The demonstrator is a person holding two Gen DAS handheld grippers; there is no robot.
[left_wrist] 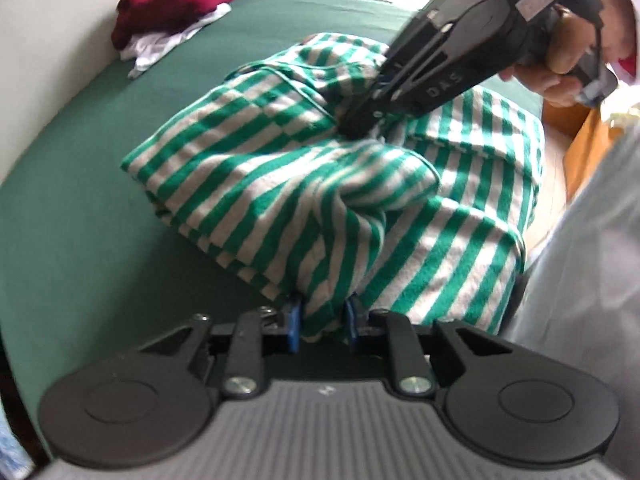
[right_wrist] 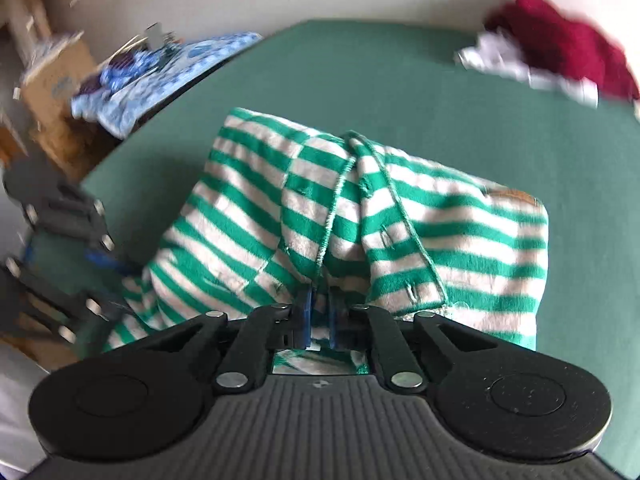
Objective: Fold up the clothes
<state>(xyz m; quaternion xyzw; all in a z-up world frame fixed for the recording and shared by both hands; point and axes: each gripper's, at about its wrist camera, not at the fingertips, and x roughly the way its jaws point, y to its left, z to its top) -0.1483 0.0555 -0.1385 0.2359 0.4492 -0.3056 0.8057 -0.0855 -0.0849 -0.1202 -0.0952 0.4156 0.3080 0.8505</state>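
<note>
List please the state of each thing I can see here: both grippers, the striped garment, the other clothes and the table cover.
left gripper: shut on the striped garment.
right gripper: shut on the striped garment.
striped garment: bunched, partly folded, pinched at two places.
dark red garment: crumpled, lying on the white one.
white garment: crumpled, unfolded.
green cover: spread flat under the clothes.
</note>
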